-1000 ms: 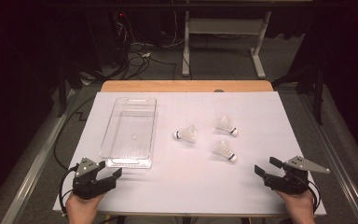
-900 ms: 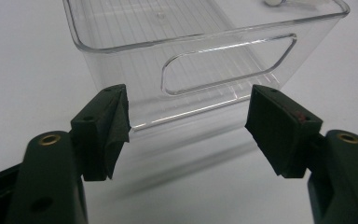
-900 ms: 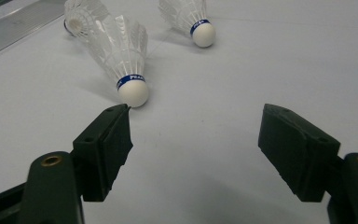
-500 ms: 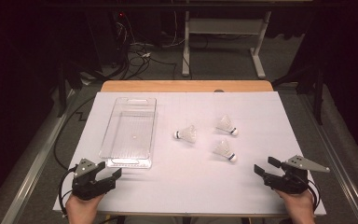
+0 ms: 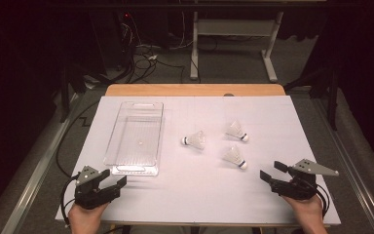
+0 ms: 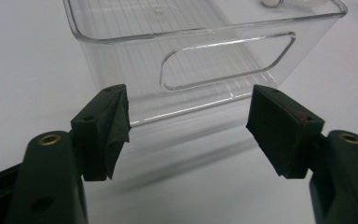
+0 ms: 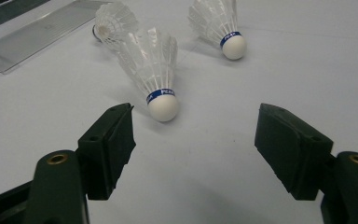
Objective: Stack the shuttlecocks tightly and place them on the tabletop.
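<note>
Just ahead of the right gripper (image 5: 271, 174), near its spread jaws but touching neither: nearest shuttlecock (image 7: 154, 74), lying on its side, white cork (image 7: 163, 107) toward the gripper, blue band behind the cork, feathers fanned away. Beyond it and to the gripper's right, second shuttlecock (image 7: 217, 23), cork likewise turned this way. Farther off to the left, third shuttlecock (image 7: 113, 21), cork pointing away toward the bin. All three apart from one another on the white sheet (image 5: 195, 195); seen from above as nearest (image 5: 233, 156), second (image 5: 236, 131) and third (image 5: 195, 140). Right jaws wide apart, holding nothing, low over the sheet.

Directly in front of the left gripper (image 5: 113, 184), close but not touching: clear bin (image 6: 205, 51), its near short wall with a cut-out handle slot facing the jaws. Ribbed floor bare, nothing inside it. Left jaws also spread wide, gripping nothing. Long side of the bin (image 5: 135, 139) running away from that gripper, shuttlecocks lying to its right on the sheet, well apart from the left gripper.
</note>
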